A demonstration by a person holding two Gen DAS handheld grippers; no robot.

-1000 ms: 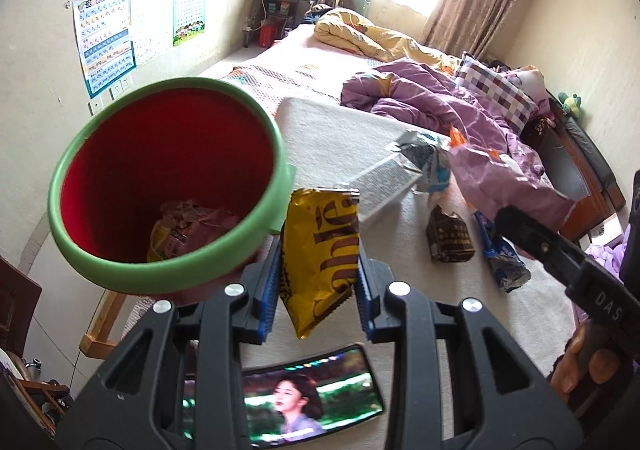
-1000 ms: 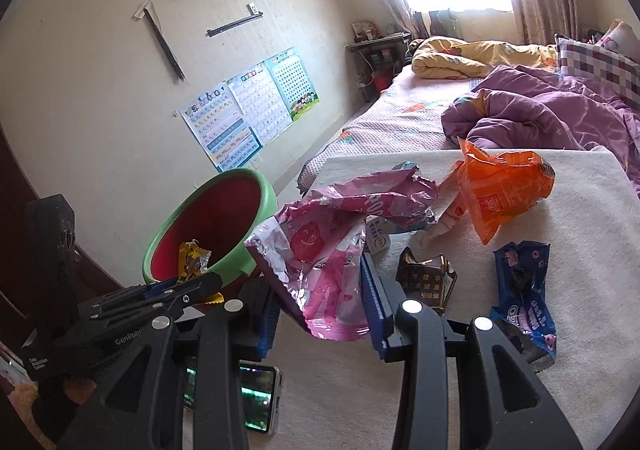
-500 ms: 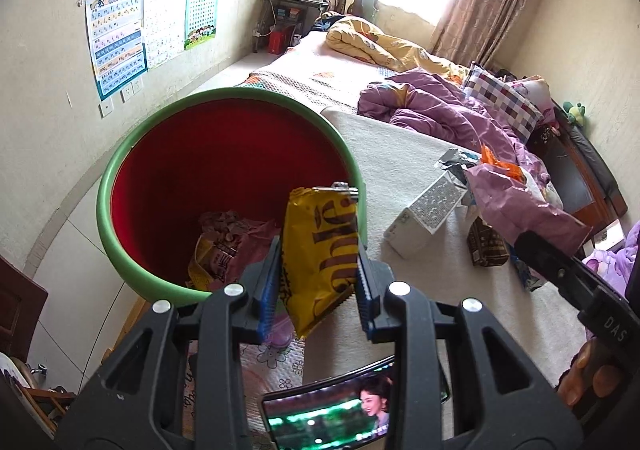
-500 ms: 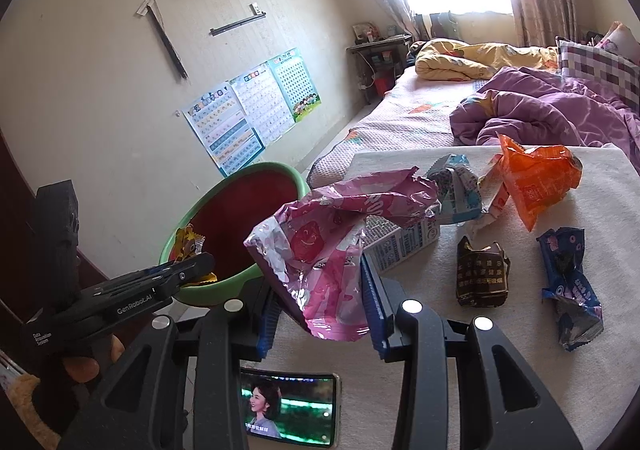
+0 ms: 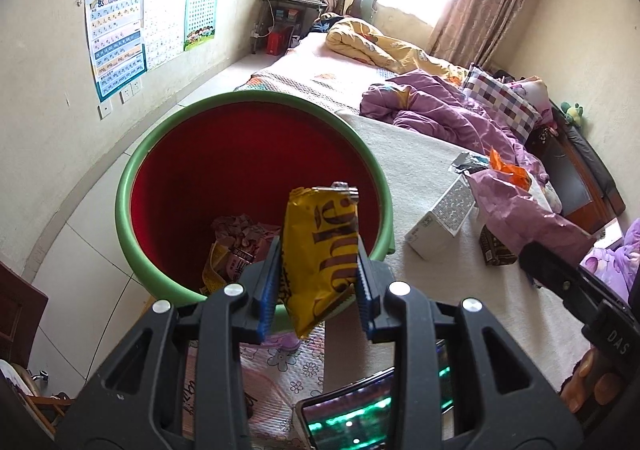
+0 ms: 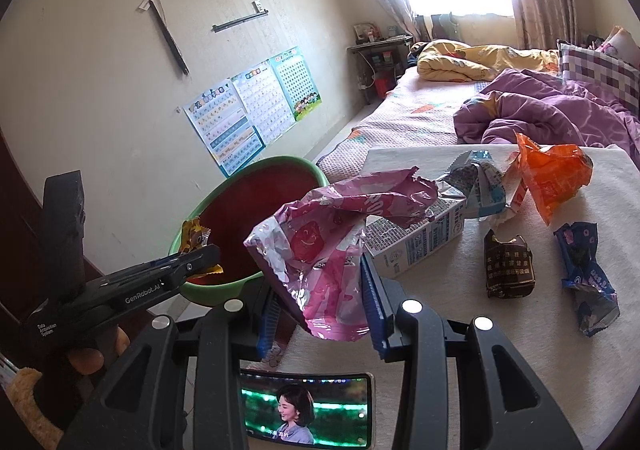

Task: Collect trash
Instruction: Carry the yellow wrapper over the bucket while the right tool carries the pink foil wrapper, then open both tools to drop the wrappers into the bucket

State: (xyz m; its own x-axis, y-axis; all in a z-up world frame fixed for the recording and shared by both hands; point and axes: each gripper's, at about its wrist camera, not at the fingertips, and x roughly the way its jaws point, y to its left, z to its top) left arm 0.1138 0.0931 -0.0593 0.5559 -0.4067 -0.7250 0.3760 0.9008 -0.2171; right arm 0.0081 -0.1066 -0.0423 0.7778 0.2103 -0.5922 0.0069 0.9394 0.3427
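My left gripper (image 5: 316, 286) is shut on a yellow snack wrapper (image 5: 320, 250) and holds it over the near rim of the green bin (image 5: 132, 178) with a red inside, which holds several crumpled wrappers (image 5: 240, 242). My right gripper (image 6: 320, 302) is shut on a pink foil wrapper (image 6: 328, 238) above the cream blanket's edge, to the right of the bin (image 6: 308, 170). The left gripper (image 6: 192, 264) also shows in the right wrist view, at the bin's rim.
On the cream blanket (image 6: 520, 350) lie a milk carton (image 6: 420, 242), an orange bag (image 6: 552, 174), a brown wrapper (image 6: 508, 266), a blue wrapper (image 6: 588, 274) and a phone (image 6: 304, 410) playing video. A bed with a purple duvet (image 5: 448, 114) lies behind.
My left gripper has moved with the yellow wrapper from beside the bin to over its rim. My right gripper has moved left toward the bin, still holding the pink wrapper.
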